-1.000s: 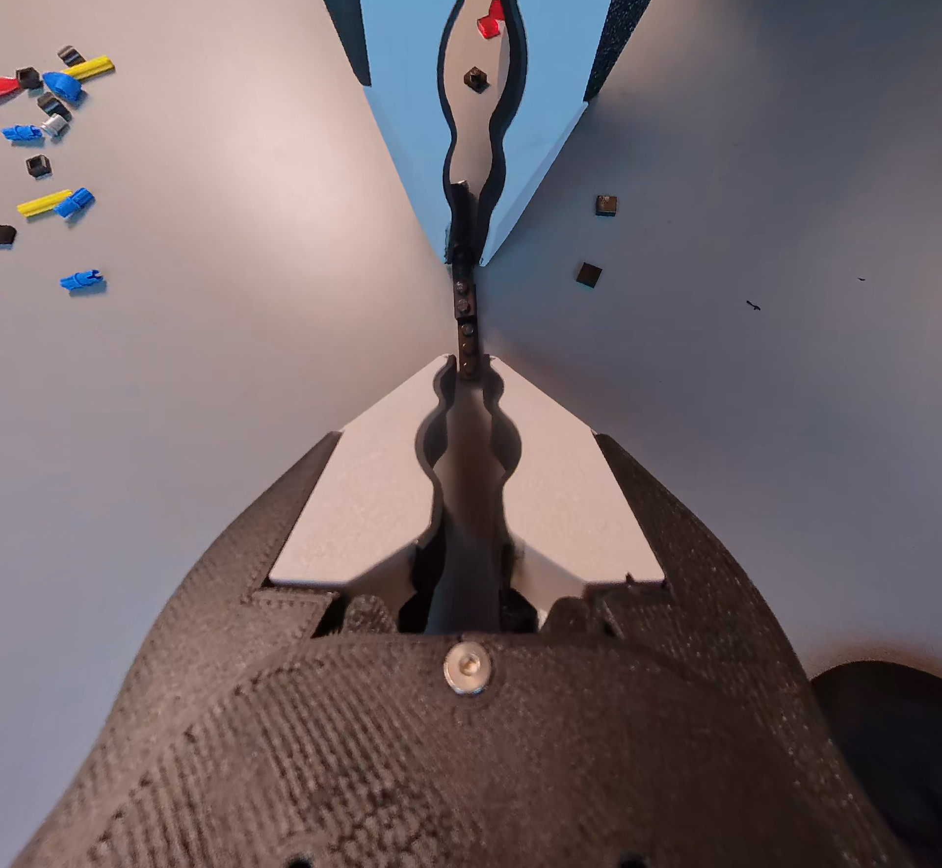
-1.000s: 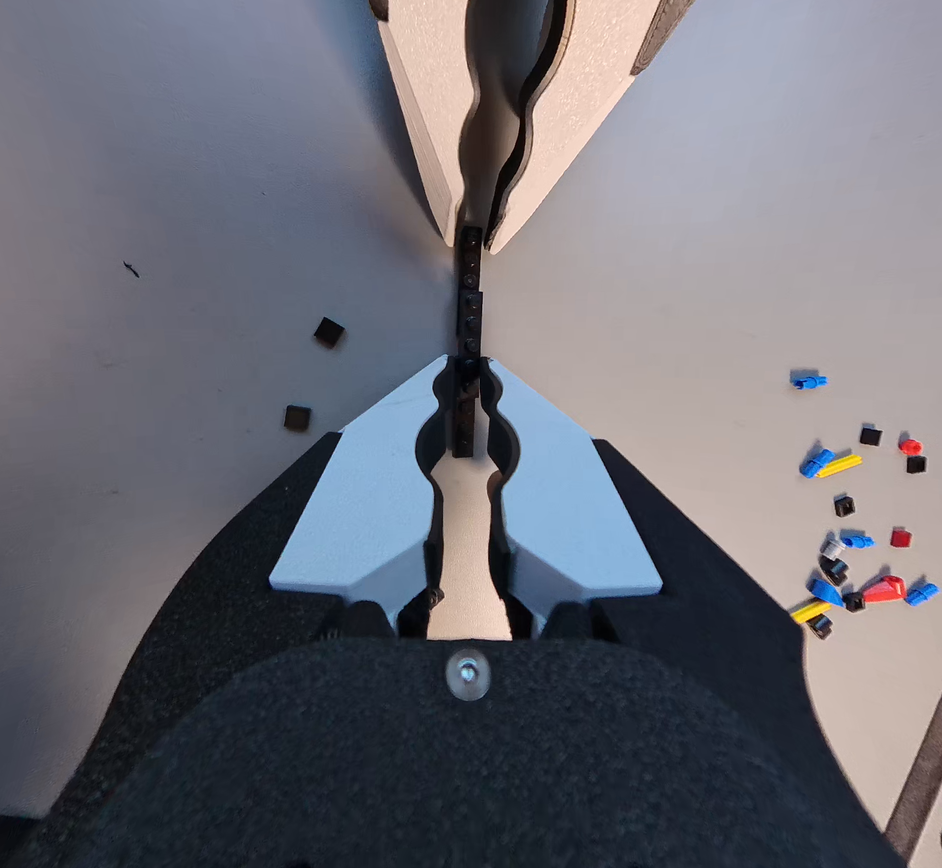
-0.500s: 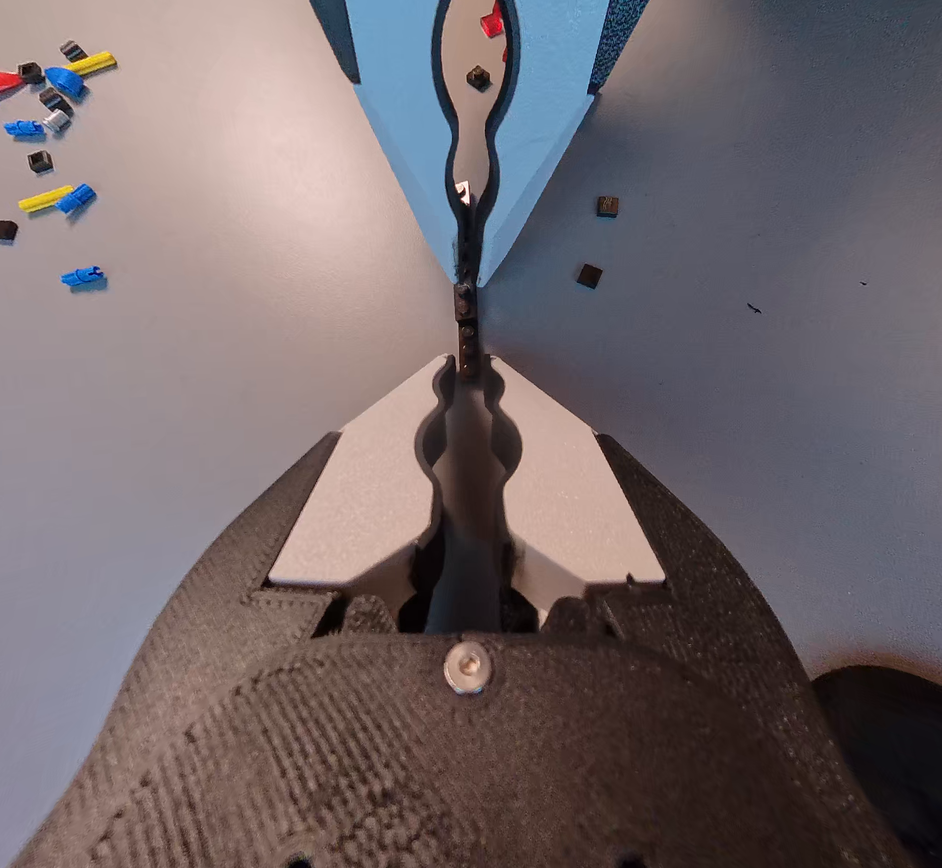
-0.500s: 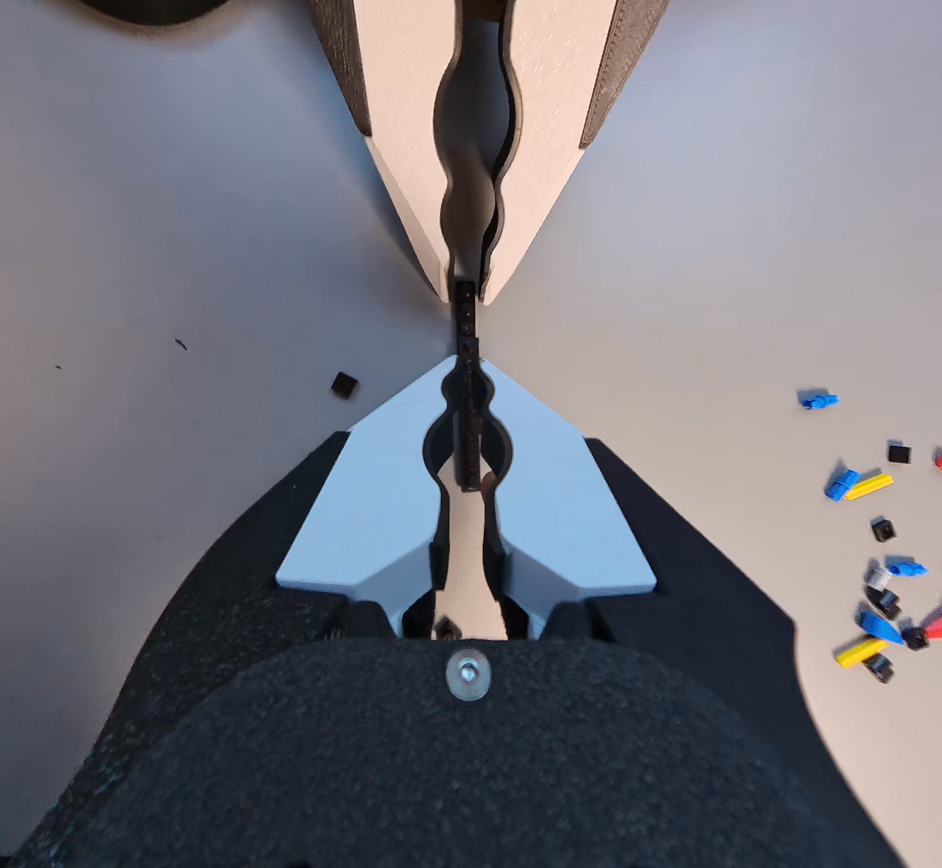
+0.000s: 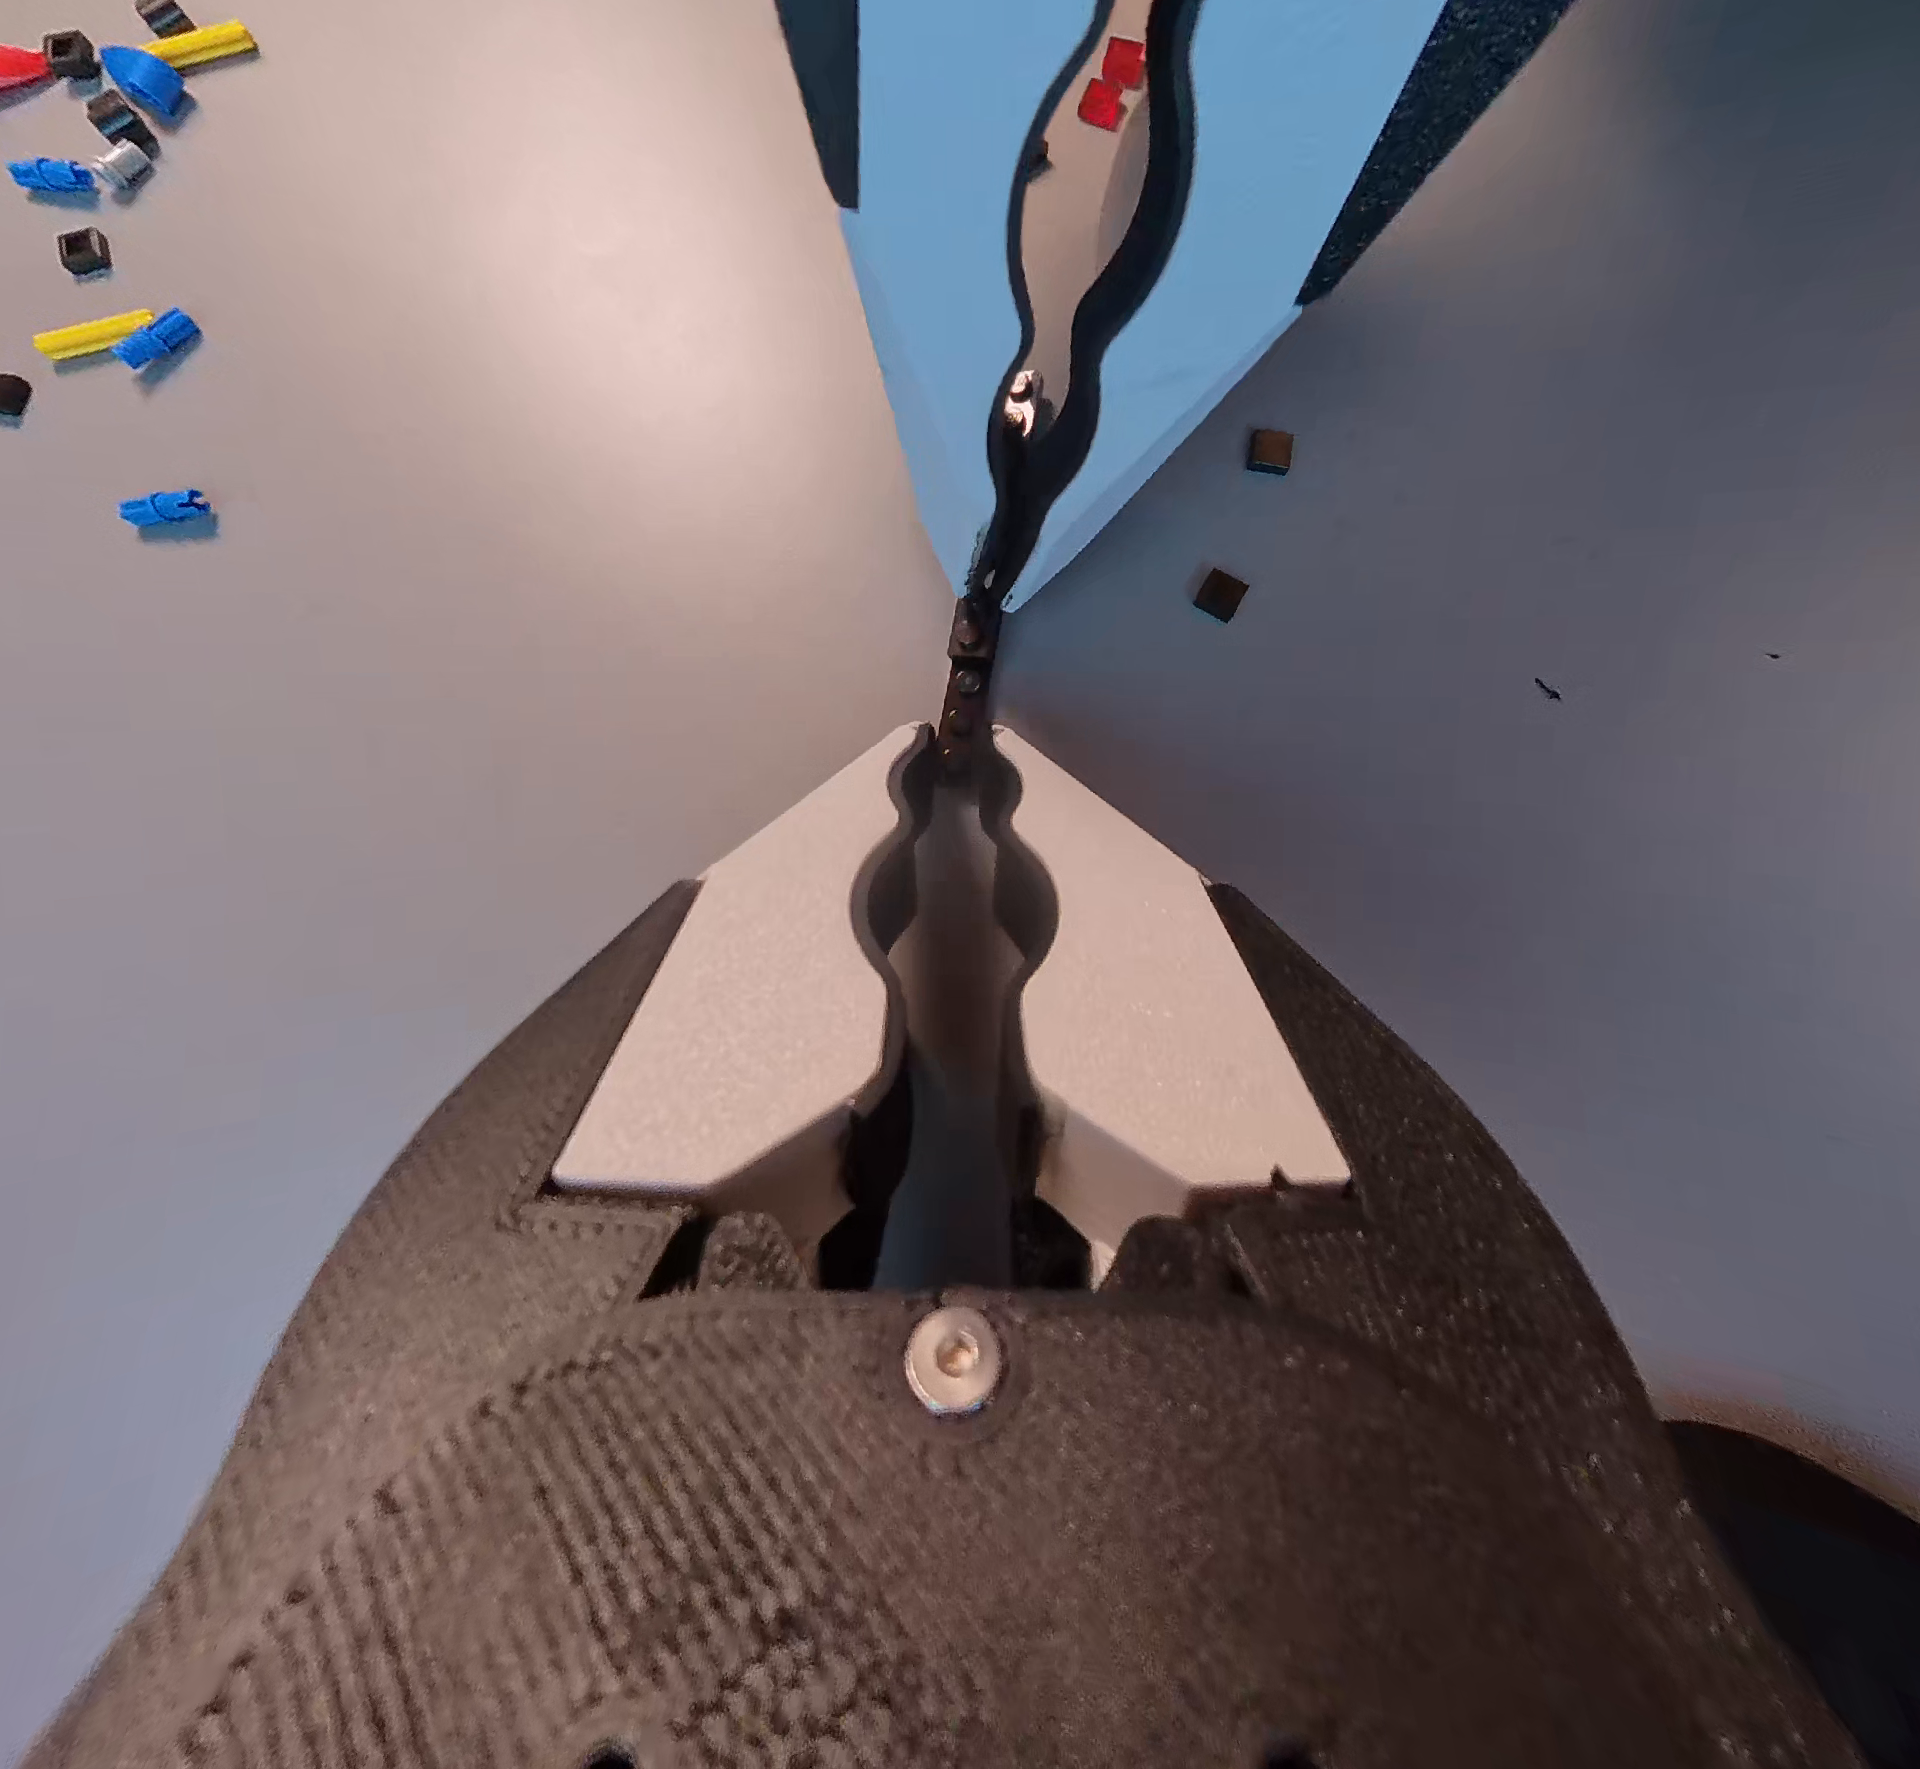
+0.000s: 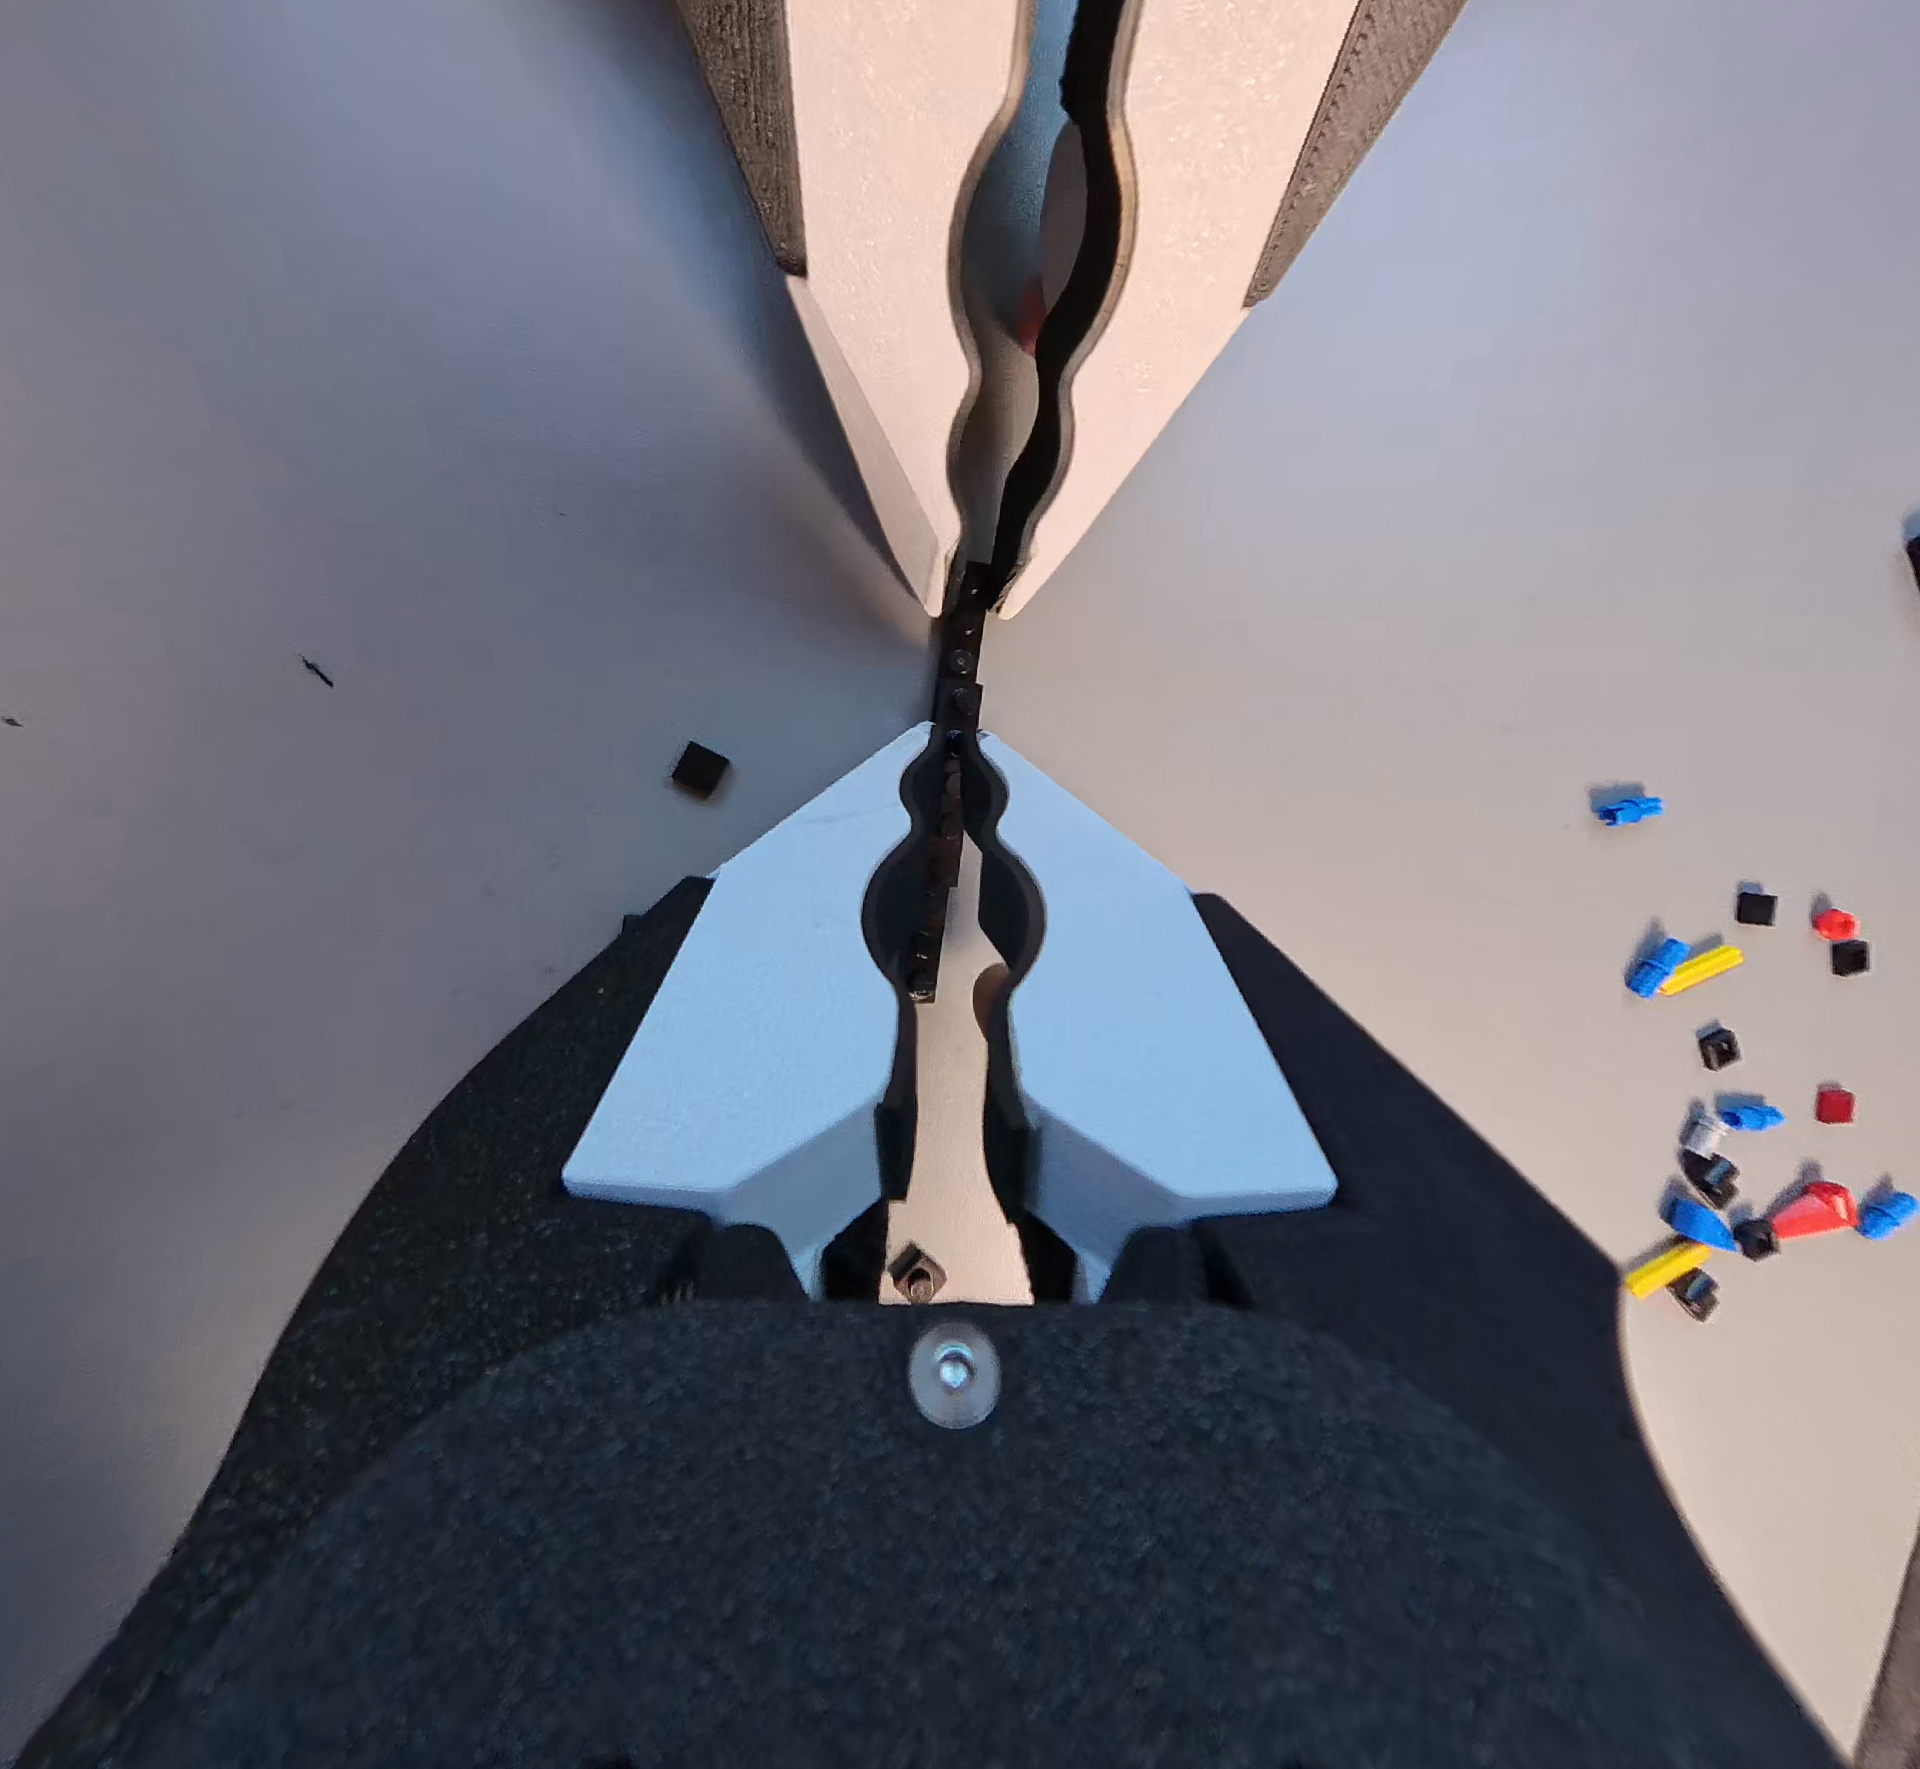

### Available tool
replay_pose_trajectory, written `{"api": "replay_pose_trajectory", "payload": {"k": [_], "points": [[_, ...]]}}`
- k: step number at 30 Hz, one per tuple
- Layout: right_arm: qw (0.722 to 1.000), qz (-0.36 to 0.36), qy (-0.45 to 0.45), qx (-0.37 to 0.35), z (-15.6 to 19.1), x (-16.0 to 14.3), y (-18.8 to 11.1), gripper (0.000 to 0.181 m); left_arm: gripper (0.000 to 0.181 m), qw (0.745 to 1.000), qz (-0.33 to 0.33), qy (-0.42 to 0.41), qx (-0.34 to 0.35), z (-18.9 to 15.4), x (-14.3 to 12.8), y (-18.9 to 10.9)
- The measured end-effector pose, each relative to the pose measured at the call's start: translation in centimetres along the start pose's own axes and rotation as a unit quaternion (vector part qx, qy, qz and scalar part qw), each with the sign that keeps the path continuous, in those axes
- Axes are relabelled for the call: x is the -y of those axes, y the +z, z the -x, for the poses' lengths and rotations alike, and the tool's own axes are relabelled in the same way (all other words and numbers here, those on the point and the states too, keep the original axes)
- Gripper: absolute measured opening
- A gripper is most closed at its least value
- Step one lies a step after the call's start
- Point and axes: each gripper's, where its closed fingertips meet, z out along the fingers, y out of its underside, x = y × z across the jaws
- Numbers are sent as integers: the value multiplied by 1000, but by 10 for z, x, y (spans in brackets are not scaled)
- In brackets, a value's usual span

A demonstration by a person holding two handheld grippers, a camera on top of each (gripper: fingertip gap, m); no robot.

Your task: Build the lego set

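Observation:
A thin black studded lego strip [image 5: 968, 670] spans the gap between my two grippers, above the grey table [image 5: 520, 680]. My left gripper [image 5: 954, 734], with pale grey fingers, is shut on its near end. My right gripper [image 6: 951, 732], with light blue fingers, is shut on the other end, and the strip [image 6: 935, 872] runs back between its jaws. The two grippers face each other tip to tip. The right gripper shows at the top of the left wrist view [image 5: 987, 587], and the left gripper at the top of the right wrist view [image 6: 971, 592].
Loose blue, yellow, black and red pieces [image 5: 114, 109] lie far left, also at the right of the right wrist view [image 6: 1745, 1096]. Two black tiles [image 5: 1270, 452] [image 5: 1221, 595] lie right of the grippers. Red pieces [image 5: 1110, 83] lie beyond the right gripper. Only a small space, under 4 cm, lies between the two pairs of fingers.
The two grippers have come closer together, so less of the black strip shows between their tips. The right gripper has tilted a little. Both stay shut on the strip.

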Motion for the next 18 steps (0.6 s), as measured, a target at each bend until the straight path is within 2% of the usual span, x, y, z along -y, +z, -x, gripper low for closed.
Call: {"api": "replay_pose_trajectory", "payload": {"k": [8,14,18], "points": [[997,29,-40,-61,0,0,0,0,5,998,12,-50,21,0,1,1],[996,31,-34,-78,1,0,0,0,5,997,17,-69,39,0,1,1],[996,6,-4,-84,-3,0,-1,0,5,997,15,-69,32,-1,0,1]]}}
